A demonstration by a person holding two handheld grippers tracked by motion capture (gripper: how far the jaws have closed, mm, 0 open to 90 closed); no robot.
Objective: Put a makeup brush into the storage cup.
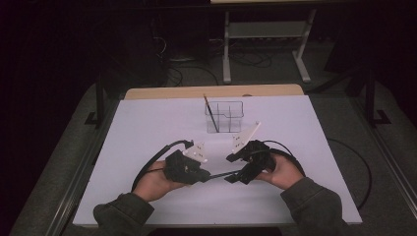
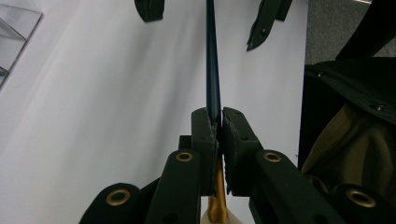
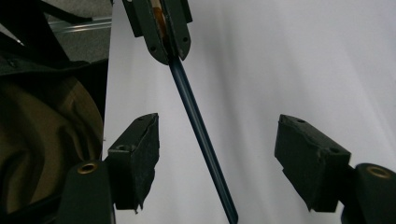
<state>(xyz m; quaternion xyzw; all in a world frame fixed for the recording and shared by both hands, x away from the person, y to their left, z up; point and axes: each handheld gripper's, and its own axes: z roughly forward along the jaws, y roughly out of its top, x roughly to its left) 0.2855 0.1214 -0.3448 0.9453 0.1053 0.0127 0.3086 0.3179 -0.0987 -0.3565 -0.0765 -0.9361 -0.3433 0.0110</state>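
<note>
High view, clear organizer [image 1: 224,117] holding brush [image 1: 212,114], white tabletop [image 1: 147,132]

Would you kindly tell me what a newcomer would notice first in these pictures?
First, the thin dark-blue paintbrush with a gold ferrule, clamped in the left tongs near the front middle of the white table. Its handle runs between the pads of the open right tongs, which do not touch it. Behind stands a clear plastic compartment holder with another brush leaning inside.
</note>
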